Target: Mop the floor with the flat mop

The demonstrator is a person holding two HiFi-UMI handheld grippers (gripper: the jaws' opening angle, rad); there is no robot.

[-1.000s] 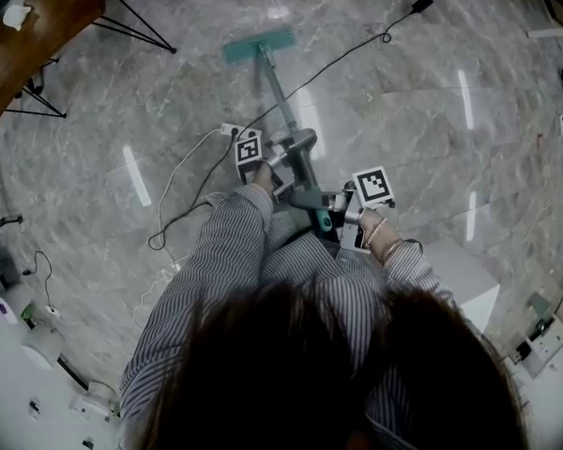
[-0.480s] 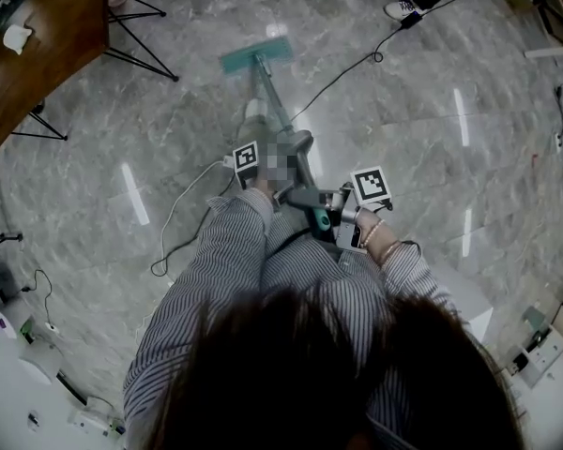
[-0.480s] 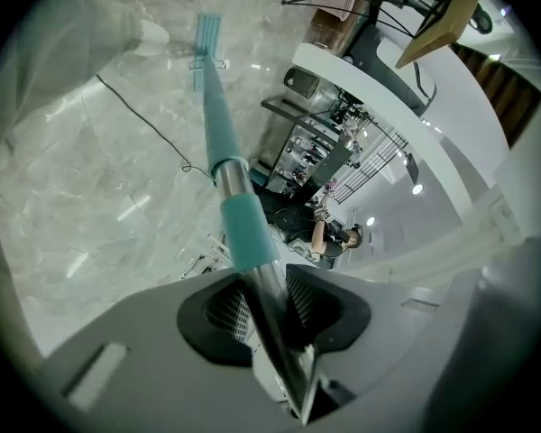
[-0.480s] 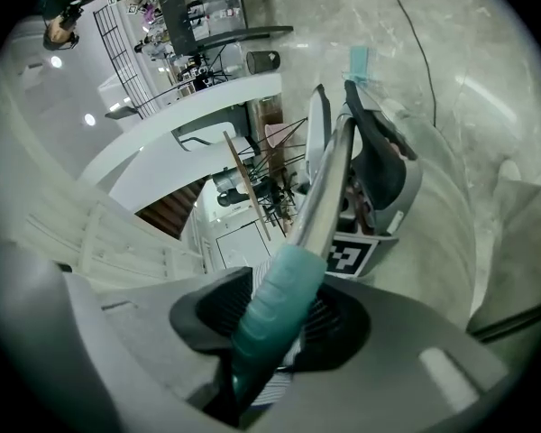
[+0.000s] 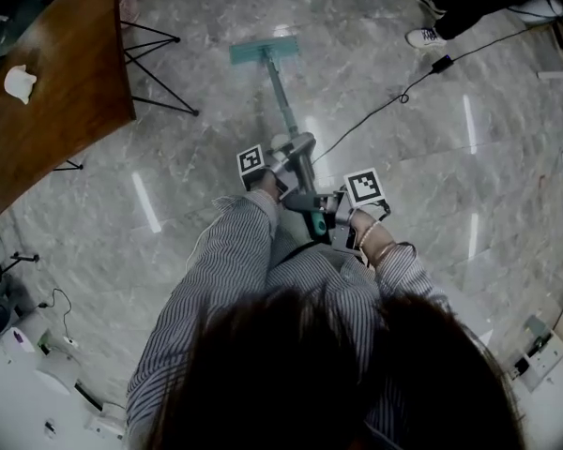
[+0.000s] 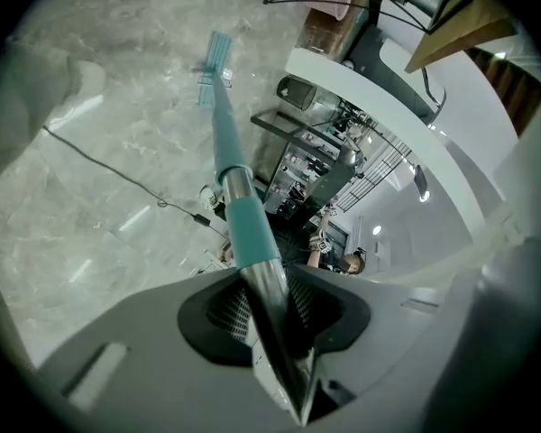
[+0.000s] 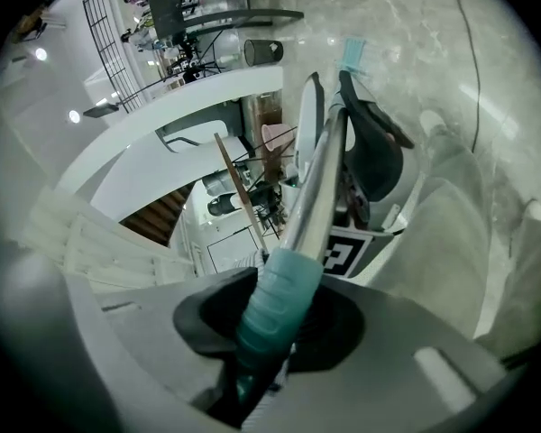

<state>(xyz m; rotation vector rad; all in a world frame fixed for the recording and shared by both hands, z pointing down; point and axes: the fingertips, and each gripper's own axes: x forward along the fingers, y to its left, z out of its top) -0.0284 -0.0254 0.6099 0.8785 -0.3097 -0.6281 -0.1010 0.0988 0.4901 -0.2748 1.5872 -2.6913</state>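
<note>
The flat mop has a teal head (image 5: 263,52) flat on the grey marble floor, and its metal pole (image 5: 286,111) slants back toward me. My left gripper (image 5: 291,165) grips the pole higher up; its jaws are closing, and the ribbed pads press the bare metal (image 6: 272,307) just behind a teal sleeve (image 6: 249,228). The mop head (image 6: 215,61) lies far ahead in the left gripper view. My right gripper (image 5: 325,206) is shut on the teal end grip (image 7: 276,307), with the pole (image 7: 321,183) running away from it to the left gripper (image 7: 379,142).
A brown wooden table (image 5: 66,111) with a crumpled tissue (image 5: 21,82) stands at the left on black wire legs (image 5: 159,36). A black cable (image 5: 394,101) crosses the floor right of the pole. A person's shoes (image 5: 426,36) are at top right. White equipment (image 5: 47,373) sits at bottom left.
Both grippers and the mop have travelled forward over the floor. The table has come further into view at left, and the cable that ran under the pole now lies to its right.
</note>
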